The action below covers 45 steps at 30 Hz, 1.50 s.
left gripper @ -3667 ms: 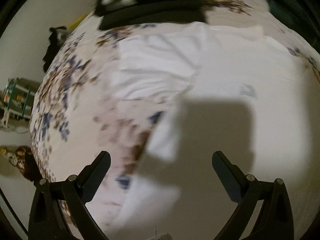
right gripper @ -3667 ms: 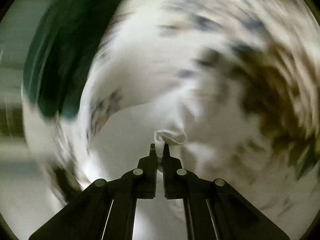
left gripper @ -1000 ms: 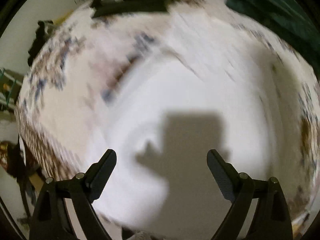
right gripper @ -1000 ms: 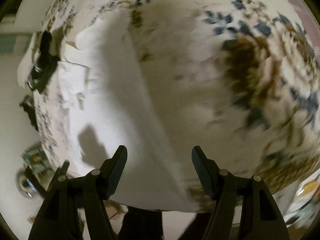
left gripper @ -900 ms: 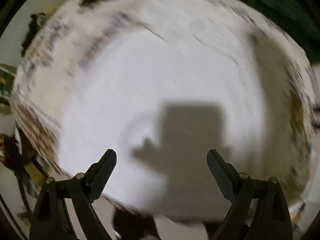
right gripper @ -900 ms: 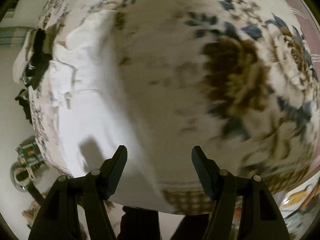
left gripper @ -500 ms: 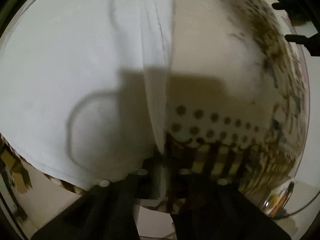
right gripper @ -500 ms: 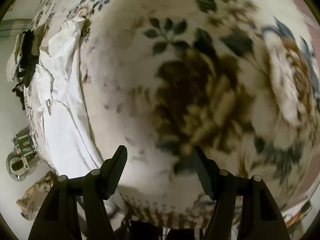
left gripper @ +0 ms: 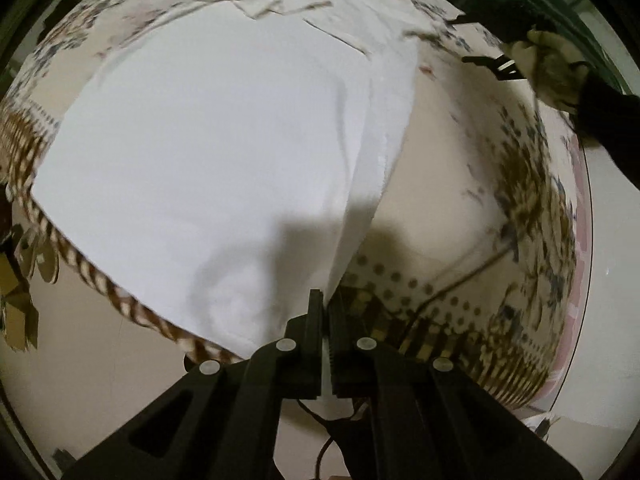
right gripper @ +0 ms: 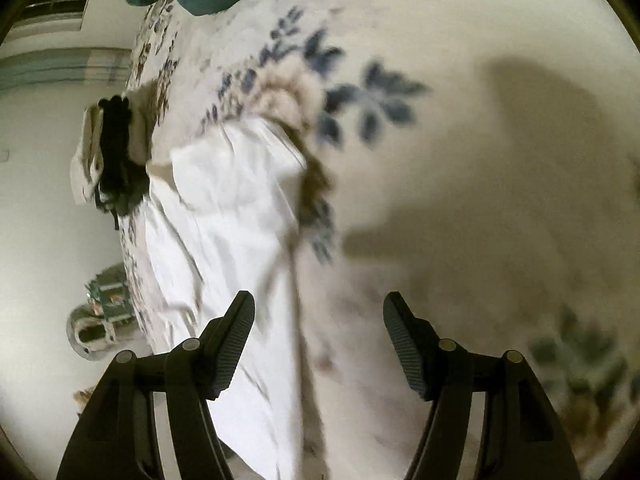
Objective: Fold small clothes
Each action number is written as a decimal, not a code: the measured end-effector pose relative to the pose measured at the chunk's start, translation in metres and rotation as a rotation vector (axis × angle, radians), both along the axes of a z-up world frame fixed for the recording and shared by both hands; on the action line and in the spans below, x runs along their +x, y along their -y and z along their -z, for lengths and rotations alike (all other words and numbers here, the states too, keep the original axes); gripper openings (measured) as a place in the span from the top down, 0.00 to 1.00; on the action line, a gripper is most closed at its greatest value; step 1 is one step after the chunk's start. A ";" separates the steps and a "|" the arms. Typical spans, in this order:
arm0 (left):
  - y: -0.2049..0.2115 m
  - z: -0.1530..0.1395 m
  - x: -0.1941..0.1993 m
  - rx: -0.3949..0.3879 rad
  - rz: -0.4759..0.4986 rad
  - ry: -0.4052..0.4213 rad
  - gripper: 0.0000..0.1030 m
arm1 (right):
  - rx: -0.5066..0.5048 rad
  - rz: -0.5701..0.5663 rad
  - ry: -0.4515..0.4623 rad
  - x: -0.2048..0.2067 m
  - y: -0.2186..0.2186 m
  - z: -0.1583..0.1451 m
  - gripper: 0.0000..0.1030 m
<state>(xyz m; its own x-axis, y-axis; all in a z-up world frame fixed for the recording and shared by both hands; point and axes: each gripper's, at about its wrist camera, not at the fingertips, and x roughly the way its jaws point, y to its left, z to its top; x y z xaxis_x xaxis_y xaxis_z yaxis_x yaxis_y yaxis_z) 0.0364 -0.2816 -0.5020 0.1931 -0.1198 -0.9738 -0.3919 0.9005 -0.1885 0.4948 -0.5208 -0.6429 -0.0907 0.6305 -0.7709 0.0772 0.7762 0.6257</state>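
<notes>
White T-shirt (left gripper: 208, 152) is lying mostly flat on the floral bedspread (left gripper: 472, 184), filling 9 to 12 o'clock. Left gripper (left gripper: 325, 308) fingers are pinching its hem corner; right gripper (right gripper: 318, 340) is hovering, fingers wide, empty. Folding looks barely begun; every fold remains.

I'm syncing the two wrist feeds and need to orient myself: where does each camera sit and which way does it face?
Left wrist: sits behind the left gripper, shut on the white garment, facing across the floral bedspread; the person's right hand shows far right.
Right wrist: sits behind the open right gripper, facing down at the bedspread.
Shared: the garment and bedspread.
</notes>
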 end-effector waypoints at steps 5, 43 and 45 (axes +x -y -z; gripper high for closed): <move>-0.023 -0.020 0.000 0.029 -0.046 0.024 1.00 | -0.021 0.009 -0.060 0.026 -0.042 0.031 0.48; -0.385 0.079 -0.029 -0.182 -0.380 -0.057 0.95 | -0.474 -0.260 0.087 0.053 -0.478 -0.035 0.71; -0.393 0.076 -0.036 -0.220 -0.399 -0.065 0.81 | -0.312 -0.206 0.018 0.050 -0.458 -0.042 0.38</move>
<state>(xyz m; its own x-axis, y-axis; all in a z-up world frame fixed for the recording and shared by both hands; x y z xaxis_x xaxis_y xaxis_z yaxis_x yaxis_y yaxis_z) 0.0007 0.1112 -0.5782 0.2051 -0.2538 -0.9453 -0.7176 0.6178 -0.3216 0.5449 -0.0627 -0.6012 -0.1762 0.3345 -0.9258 -0.1094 0.9280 0.3561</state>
